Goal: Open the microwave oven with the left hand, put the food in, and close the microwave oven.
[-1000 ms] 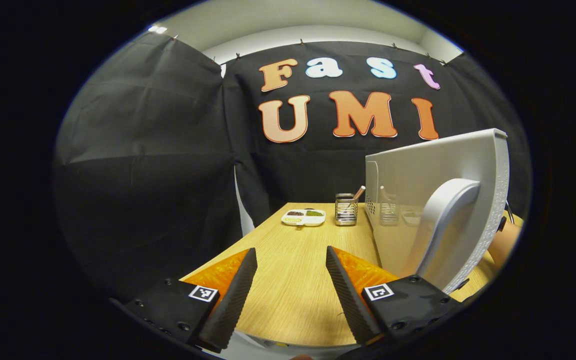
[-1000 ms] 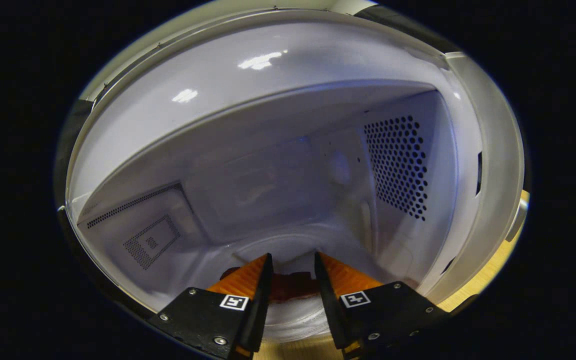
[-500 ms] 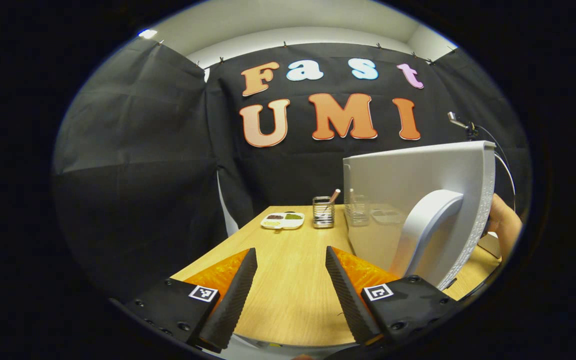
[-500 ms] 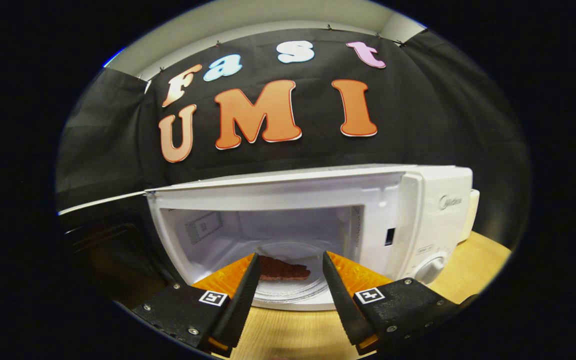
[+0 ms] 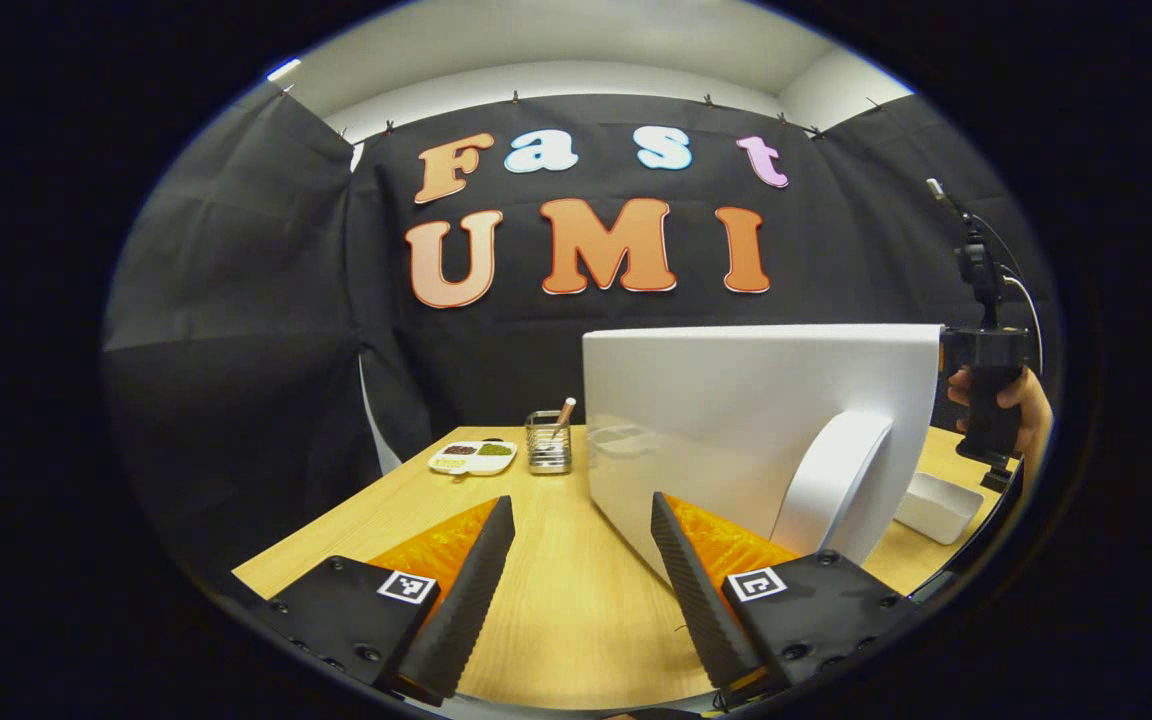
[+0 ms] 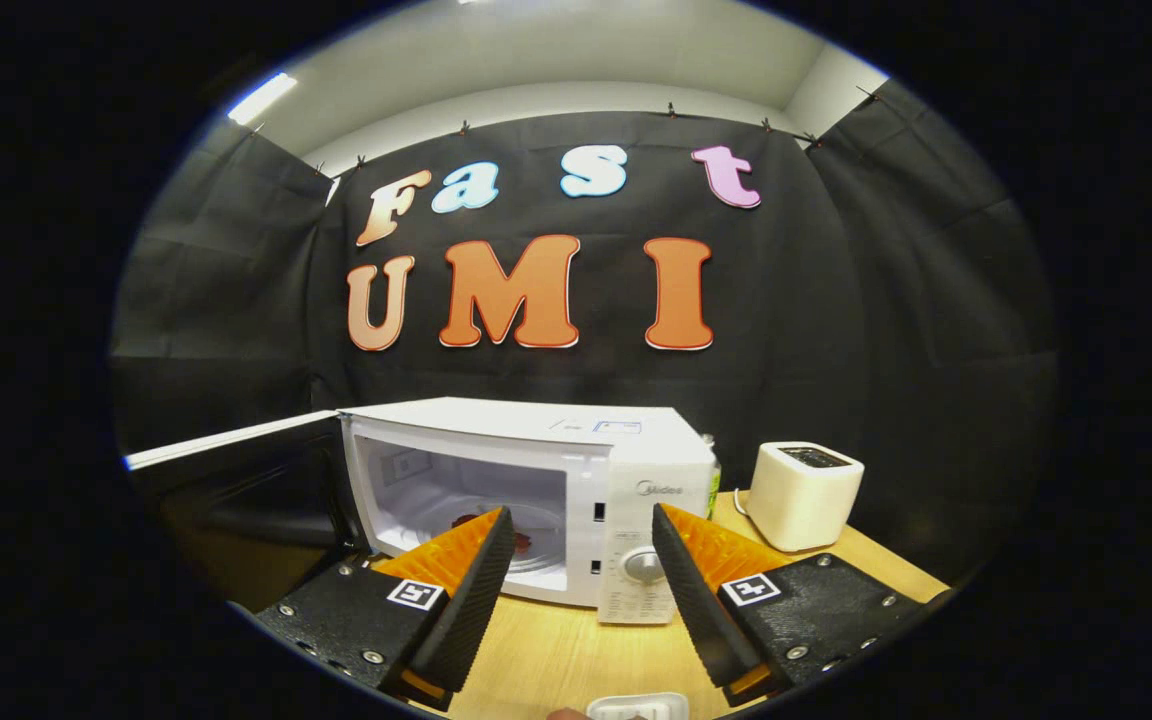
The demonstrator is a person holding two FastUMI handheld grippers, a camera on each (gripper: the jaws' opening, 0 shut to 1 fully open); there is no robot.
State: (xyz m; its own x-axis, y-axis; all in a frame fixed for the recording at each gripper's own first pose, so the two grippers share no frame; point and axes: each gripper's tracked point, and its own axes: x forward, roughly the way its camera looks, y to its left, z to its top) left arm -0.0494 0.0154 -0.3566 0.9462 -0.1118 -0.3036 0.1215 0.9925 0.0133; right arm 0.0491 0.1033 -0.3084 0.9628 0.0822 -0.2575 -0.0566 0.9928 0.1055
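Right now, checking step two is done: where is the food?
In the right gripper view the food lies inside the open microwave, on its turntable, left of the control panel.

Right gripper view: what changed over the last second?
The right gripper has backed out of the microwave: a second ago it sat inside the cavity over the food, fingers close together; now it is well back over the table, open and empty, with the food left on the turntable. The door stayed open, and the left gripper stayed open and empty beside it.
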